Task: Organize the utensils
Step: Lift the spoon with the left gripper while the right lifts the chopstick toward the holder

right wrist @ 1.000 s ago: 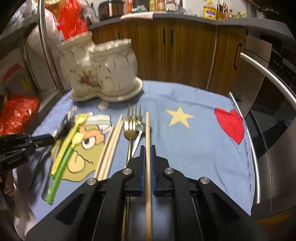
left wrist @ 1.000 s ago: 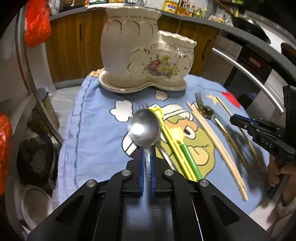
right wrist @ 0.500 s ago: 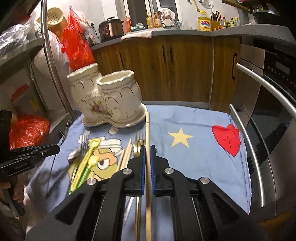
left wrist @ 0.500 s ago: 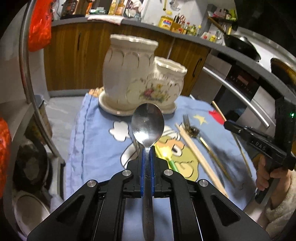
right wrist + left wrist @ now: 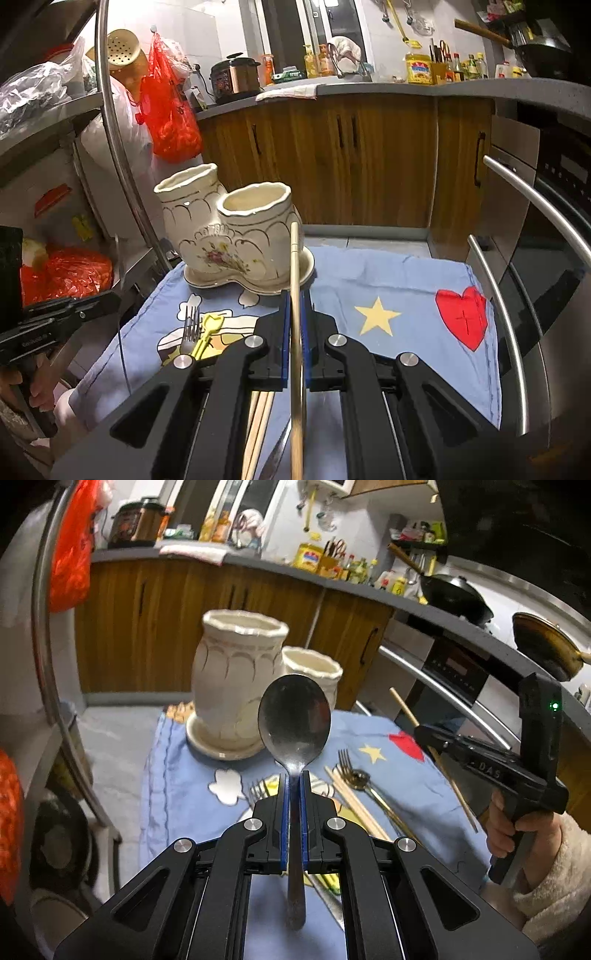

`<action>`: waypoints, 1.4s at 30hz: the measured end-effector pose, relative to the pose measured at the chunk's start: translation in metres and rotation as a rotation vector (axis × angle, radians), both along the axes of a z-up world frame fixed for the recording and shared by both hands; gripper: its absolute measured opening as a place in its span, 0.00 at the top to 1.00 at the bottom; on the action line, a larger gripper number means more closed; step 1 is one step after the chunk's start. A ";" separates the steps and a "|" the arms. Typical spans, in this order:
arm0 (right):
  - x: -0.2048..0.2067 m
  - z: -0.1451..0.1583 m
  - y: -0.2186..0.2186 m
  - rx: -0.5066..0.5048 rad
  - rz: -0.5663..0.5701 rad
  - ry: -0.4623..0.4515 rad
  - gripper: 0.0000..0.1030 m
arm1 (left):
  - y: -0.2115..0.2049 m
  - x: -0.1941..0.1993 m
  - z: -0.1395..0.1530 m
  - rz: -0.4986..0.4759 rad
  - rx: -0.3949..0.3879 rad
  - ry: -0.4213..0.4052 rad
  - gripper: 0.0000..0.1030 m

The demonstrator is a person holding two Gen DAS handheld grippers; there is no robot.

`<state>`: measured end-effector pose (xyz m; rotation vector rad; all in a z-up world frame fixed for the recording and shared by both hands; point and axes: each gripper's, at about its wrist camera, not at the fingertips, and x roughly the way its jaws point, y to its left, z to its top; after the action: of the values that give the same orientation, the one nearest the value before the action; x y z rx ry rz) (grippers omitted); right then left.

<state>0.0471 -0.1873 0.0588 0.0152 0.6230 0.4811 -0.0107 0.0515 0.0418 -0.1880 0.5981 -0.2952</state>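
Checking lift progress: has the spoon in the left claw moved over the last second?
Yes. The spoon has risen off the blue cloth; its bowl now sits level with the ceramic holder, clamped in the left claw.

Right claw (image 5: 294, 325) clamped on an upright chopstick (image 5: 294, 280), cream ceramic holder (image 5: 236, 236) beyond on blue cloth (image 5: 406, 280).

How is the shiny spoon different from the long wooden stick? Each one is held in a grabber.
The shiny metal spoon ends in a wide, round bowl; the long wooden chopstick is thin and straight all along. The spoon is silver and mirror-like, the chopstick pale tan and dull. The left gripper holds the spoon, the right gripper holds the chopstick. Both are pinched between shut jaws, raised above the blue cloth.
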 end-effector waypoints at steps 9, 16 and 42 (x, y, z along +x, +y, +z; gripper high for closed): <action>0.000 0.006 0.008 0.004 0.010 -0.026 0.95 | 0.004 -0.007 0.016 0.006 0.018 -0.076 0.94; -0.003 0.013 0.010 0.001 0.016 -0.047 0.95 | 0.004 -0.010 0.026 0.009 0.024 -0.107 0.94; 0.089 0.087 0.058 0.127 0.042 -0.157 0.95 | 0.020 0.038 0.133 0.011 0.063 -0.294 0.94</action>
<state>0.1365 -0.1297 0.1455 0.0844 0.4393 0.5566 0.0270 0.0714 0.1743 -0.0847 0.3142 -0.2863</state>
